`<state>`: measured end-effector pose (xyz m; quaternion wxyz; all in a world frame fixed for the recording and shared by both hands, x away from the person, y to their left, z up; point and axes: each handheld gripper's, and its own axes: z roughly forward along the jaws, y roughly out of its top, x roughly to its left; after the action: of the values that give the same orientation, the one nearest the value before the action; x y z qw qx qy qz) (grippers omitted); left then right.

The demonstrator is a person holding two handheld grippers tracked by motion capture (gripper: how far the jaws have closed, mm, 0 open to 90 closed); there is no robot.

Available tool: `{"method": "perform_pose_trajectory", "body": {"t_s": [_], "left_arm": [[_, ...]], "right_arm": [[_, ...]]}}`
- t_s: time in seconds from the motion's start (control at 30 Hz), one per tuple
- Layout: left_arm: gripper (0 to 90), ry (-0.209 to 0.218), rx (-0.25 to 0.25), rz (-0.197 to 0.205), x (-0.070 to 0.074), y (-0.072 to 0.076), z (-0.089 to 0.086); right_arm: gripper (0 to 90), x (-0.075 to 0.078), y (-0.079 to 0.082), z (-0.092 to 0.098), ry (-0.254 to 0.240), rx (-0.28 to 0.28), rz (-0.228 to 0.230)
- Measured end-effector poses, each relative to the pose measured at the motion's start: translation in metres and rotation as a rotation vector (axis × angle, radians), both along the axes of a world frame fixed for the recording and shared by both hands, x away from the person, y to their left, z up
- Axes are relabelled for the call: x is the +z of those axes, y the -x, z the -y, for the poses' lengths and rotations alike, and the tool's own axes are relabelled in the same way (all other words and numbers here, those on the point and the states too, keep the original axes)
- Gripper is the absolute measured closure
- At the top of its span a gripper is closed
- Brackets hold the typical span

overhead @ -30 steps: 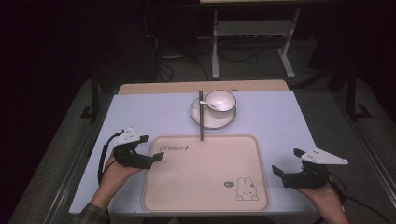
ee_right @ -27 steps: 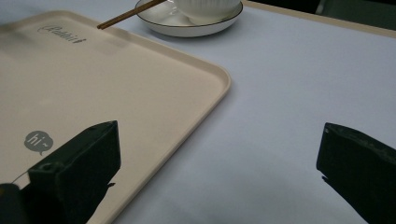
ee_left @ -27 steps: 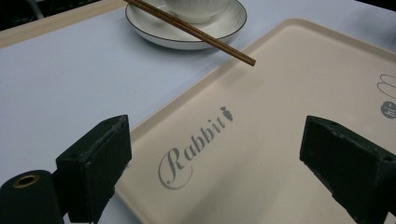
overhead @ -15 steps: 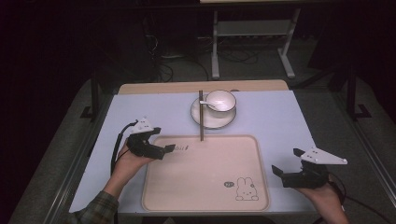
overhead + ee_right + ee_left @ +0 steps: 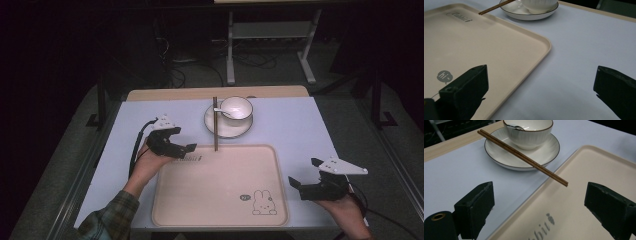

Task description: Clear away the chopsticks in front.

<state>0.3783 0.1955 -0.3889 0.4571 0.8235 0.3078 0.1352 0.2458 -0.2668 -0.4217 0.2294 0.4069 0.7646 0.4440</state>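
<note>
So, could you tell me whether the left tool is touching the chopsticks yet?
Apart. In the left gripper view the left tool stands open, and the near tip of the chopsticks ends short of both jaws, with tray showing between.

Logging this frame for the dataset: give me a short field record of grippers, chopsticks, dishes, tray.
left gripper: open, over the tray's far left corner, facing the chopsticks
right gripper: open, at the tray's right edge
chopsticks: paired, lying across the saucer rim, near tips over the tray's far edge
bowl: on saucer, spoon inside
tray: beige, nothing lying in it
</note>
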Motion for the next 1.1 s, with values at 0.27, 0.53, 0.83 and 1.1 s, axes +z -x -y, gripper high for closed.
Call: {"method": "perform_pose_trajectory", "body": {"t_s": [0.27,0.53,0.83,1.1], "left_arm": [[9.0,-0.017,0.021,-0.011,-0.002,-0.027,0.02],[13.6,-0.023,0.042,-0.049,-0.008,-0.057,0.047],[19.5,-0.07,0.064,-0.096,-0.017,-0.082,0.075],[31.9,-0.176,0.106,-0.135,-0.029,-0.098,0.1]], "right_arm": [[0.0,0.0,-0.001,-0.001,0.002,0.003,0.0],[0.0,0.0,-0.001,0.0,-0.006,0.004,0.001],[0.0,0.0,-0.001,0.001,-0.018,0.005,0.0],[0.0,0.0,-0.002,0.003,-0.028,0.003,0.005]]}}
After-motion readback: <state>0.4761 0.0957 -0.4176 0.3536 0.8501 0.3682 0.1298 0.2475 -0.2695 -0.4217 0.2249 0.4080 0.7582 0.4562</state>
